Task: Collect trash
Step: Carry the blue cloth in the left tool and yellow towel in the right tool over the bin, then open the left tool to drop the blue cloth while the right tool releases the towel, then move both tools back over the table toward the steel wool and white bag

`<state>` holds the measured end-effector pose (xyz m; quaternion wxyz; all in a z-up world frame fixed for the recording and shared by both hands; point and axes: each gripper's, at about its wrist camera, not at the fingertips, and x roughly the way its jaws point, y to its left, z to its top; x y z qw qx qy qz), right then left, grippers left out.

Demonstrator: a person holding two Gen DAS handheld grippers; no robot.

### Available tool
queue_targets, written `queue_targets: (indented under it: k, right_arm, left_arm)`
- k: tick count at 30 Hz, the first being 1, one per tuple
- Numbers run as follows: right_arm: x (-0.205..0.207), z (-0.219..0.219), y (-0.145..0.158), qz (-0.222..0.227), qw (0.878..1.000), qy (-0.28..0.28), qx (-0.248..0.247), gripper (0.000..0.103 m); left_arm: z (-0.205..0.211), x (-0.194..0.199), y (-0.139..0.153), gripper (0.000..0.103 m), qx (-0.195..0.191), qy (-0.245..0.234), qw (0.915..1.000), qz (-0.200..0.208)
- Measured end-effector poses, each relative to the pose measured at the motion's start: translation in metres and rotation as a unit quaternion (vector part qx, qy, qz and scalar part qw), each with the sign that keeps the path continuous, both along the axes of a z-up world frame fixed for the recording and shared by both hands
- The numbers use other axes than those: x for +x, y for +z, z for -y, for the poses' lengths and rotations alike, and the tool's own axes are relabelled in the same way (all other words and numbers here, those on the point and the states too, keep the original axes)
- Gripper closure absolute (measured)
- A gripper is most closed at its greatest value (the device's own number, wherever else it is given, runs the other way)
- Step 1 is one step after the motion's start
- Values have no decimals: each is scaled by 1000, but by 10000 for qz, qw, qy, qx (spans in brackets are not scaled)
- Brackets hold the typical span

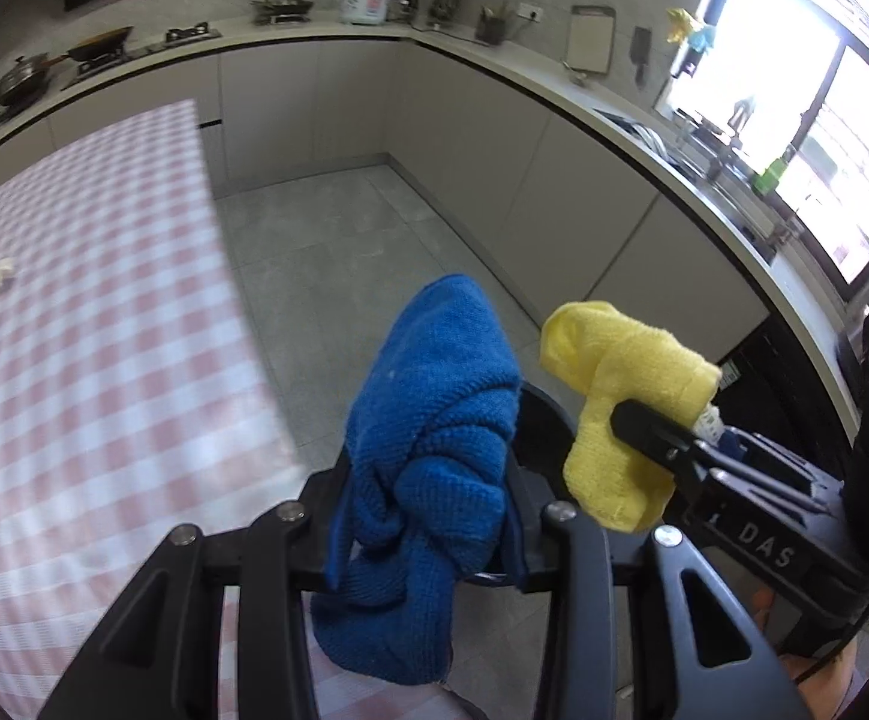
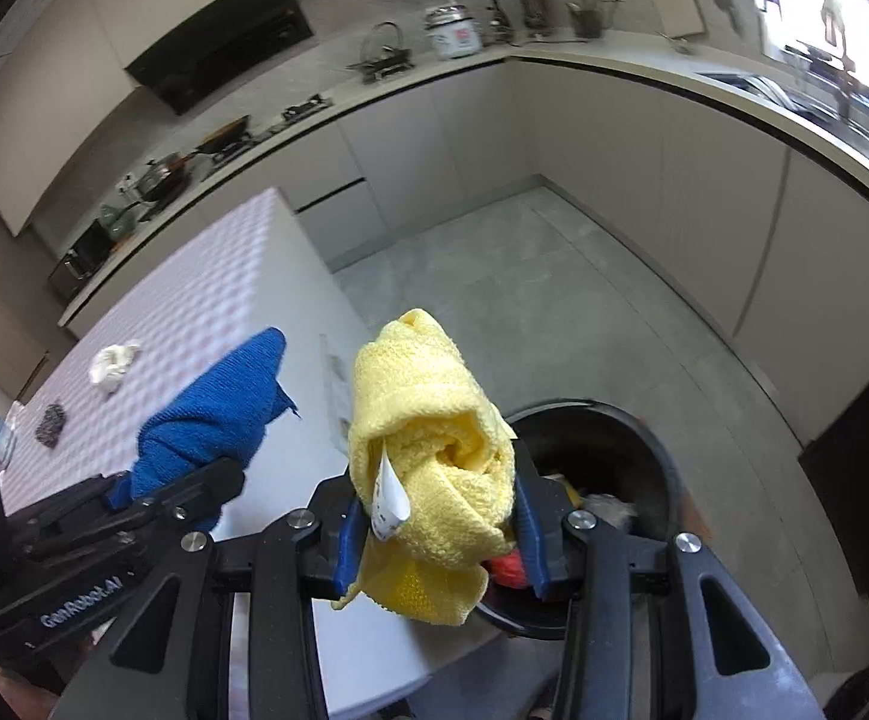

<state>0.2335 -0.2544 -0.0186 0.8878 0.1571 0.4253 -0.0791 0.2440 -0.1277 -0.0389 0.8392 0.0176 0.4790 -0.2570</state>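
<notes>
Grip status: the left gripper [image 1: 428, 516] is clenched on a bunched blue microfibre cloth [image 1: 434, 420], and the right gripper [image 2: 434, 516] is clenched on a rolled yellow terry cloth [image 2: 428, 450]. Each cloth fills the gap between its jaws, rises above the fingertips and hangs below the linkage. A white care label [image 2: 387, 498] protrudes from the yellow roll beside the left jaw of the right gripper.

Target location: a black round trash bin [image 2: 632, 450] stands on the grey floor directly beyond and below the right gripper's jaws. Red and pale items already lie inside it. In the left wrist view, only a dark arc of its rim [image 1: 545, 414] shows behind the blue cloth.

Handling properties (judged): both cloths are light, soft and compressible. They do not slip easily on the pads, but loose folds can snag on a finger at release. A hold across the thick, bunched middle is the most secure.

Remaining items: a crumpled white tissue [image 2: 111, 363] and a dark scouring pad [image 2: 50, 420] lie on the checked tablecloth [image 1: 104, 360], well to the left of both grippers.
</notes>
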Motion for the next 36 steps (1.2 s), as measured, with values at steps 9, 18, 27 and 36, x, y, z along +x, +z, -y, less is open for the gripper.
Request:
queue_targets:
  k: [9,18,27,36]
  right_arm:
    - [-6,69,-56,-601,9981,-105,-37,59]
    - [8,91,-107,-964,9952,146,-5,40]
    - [5,102,-79,-617,9981,24,-3,37]
    - [3,84,-18,-345,9991,265,0,36]
  left_arm:
    - [65,-5,-47,62,255,0,9989,-404]
    - [90,5,-110,41,871,479,9914,-849]
    - [86,-1,-75,33,753,686,9933,-547]
    - [61,-13,-8,33,534,835,9949,-161]
